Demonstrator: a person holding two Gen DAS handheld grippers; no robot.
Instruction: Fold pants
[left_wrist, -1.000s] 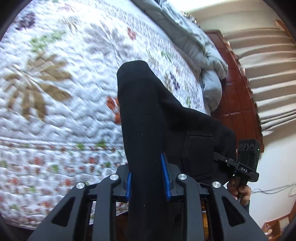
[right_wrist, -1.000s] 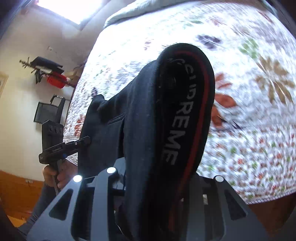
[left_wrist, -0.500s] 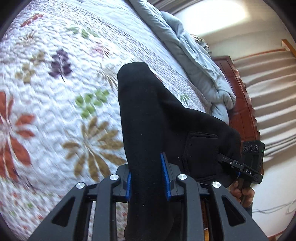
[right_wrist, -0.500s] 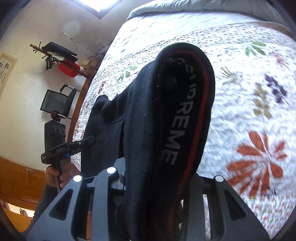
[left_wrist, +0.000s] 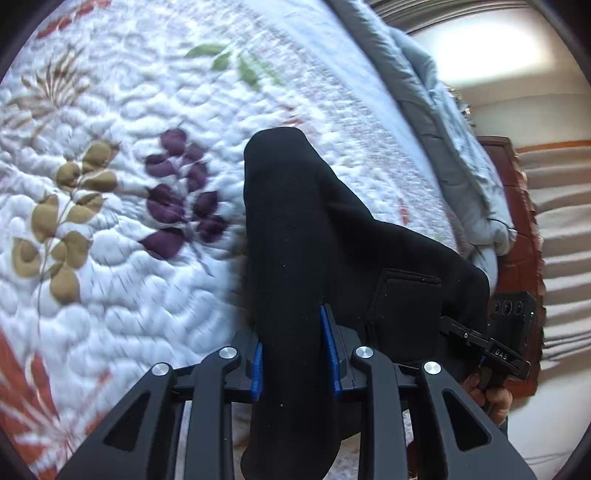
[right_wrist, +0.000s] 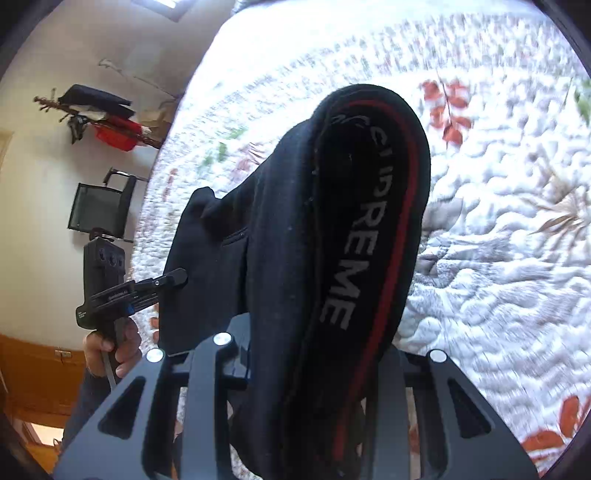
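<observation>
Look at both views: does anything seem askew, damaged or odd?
Nothing stands out. The black pants hang bunched between the left hand-held gripper and right hand-held gripper, above the flowered quilt; no damage shows.

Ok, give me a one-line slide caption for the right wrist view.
Right tool clamped on the black pants' lettered waistband above the floral quilt, left tool gripping the other end.

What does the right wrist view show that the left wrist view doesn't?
Only the right wrist view: the waistband with its red stripe and lettering, and the left gripper from outside. Only the left wrist view: blue pads pinching black fabric, a grey duvet, the right gripper. Both: the black pants over the floral quilt.
</observation>
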